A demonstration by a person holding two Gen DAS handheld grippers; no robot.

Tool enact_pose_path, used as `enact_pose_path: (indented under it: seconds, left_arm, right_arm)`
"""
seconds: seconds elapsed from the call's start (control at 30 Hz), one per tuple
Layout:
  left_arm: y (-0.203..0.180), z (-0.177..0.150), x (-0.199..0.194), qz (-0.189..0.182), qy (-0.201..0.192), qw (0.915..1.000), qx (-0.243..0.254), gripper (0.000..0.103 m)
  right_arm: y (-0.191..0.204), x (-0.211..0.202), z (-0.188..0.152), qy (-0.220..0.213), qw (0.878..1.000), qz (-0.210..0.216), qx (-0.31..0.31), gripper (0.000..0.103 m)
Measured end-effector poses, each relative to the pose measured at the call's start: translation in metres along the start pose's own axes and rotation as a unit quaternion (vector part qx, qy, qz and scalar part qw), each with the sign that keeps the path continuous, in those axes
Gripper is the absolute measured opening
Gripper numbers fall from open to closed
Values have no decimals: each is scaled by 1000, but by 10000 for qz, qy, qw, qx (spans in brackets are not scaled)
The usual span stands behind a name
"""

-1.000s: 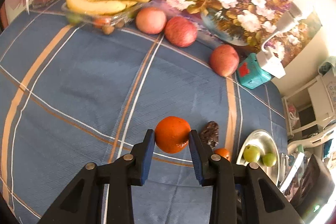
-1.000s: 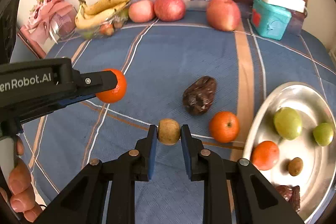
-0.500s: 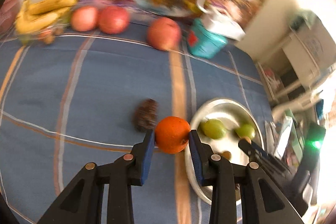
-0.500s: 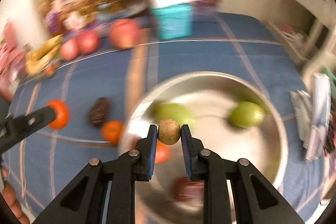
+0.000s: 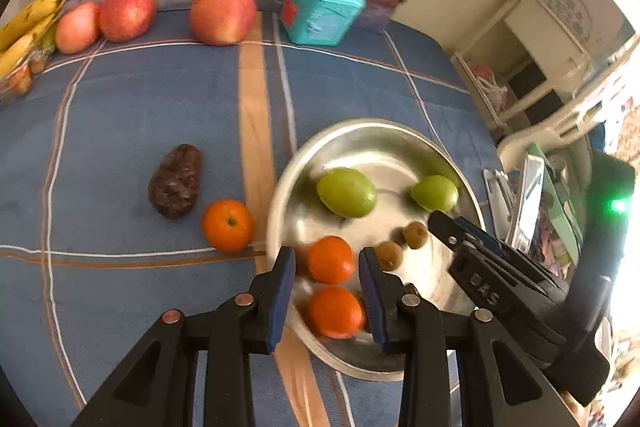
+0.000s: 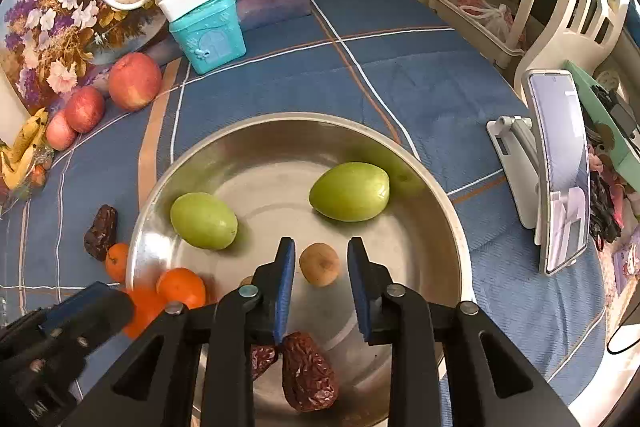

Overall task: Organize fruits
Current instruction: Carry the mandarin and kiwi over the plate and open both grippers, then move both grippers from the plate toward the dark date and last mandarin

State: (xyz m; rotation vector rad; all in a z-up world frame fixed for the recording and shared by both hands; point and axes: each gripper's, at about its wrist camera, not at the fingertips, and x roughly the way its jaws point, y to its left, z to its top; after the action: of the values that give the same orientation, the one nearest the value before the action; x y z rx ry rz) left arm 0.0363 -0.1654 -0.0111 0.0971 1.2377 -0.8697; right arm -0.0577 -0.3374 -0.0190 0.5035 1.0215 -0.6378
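Both grippers, left point(image 5: 326, 281) and right point(image 6: 320, 267), were released over the bowl point(image 6: 420, 163), holding no fruit.

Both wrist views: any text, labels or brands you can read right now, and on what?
"DAS": side of the right gripper, seen from the left wrist; letters partly blurred.
Teal tin: red patch, unreadable.
Phone on its stand: screen content too small to read.
Nothing else legible.

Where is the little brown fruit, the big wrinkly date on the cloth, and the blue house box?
little brown fruit point(image 6: 319, 264), right wrist view, on its middle.
wrinkly date point(image 5: 175, 181), left wrist view, on its middle.
blue house box point(image 6: 208, 33), right wrist view, on its front wall.
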Motion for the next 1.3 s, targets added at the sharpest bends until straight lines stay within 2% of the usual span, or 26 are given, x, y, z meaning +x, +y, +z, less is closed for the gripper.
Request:
enact_pose_path:
  seconds: [0.1, 0.2, 0.3, 0.33, 0.37, 0.53, 0.57, 0.6, 0.7, 0.93, 1.07, 1.2, 1.3]
  left_arm:
    - [25, 5, -8, 168, -158, 9992, -319, 37]
    - [56, 8, -17, 579, -309, 9956, -665, 54]
    - [84, 9, -24, 987, -387, 9899, -936, 60]
    - [93, 9, -26, 1113, -414, 9874, -1043, 66]
    - [100, 9, -27, 1224, -443, 9849, -1137, 73]
    - [125, 6, -29, 1662, -461, 9750, -1401, 81]
    - [128, 6, -29, 1663, -456, 9745, -1438, 82]
    - [128, 8, -27, 1645, -452, 9743, -1468, 82]
    - [132, 11, -25, 1496, -451, 9755, -1552, 82]
    - [143, 21, -23, 1317, -447, 9755, -1705, 82]
    - [147, 27, -20, 962, -428, 9784, -1779, 82]
    - [142, 34, -13, 584, -381, 9839, -1647, 82]
    - [133, 37, -3, 386, -261, 9881, -1468, 82]
  right_arm:
    - [6, -5, 0, -127, 9998, 99, -66, 28]
    - [19, -11, 0, -250, 9989, 310, -228, 28]
    - [41, -11, 1, -254, 9964, 649, -483, 28]
    - [50, -10, 1, -242, 9950, 776, -585, 29]
    - [60, -10, 0, -234, 9932, 898, -703, 34]
    - [104, -12, -6, -287, 9840, 1191, -1293, 50]
    - [114, -11, -8, -277, 9813, 1239, -1447, 56]
    - [122, -10, -10, -263, 9785, 1287, -1590, 57]
    - [142, -5, -13, -218, 9714, 1356, -1936, 58]
    - [162, 14, -18, 72, 9646, 1308, -2290, 58]
    - [171, 24, -19, 165, 9619, 1149, -2477, 58]
    - [177, 30, -21, 224, 9579, 960, -2698, 57]
    - [179, 35, -22, 248, 9555, 774, -2835, 51]
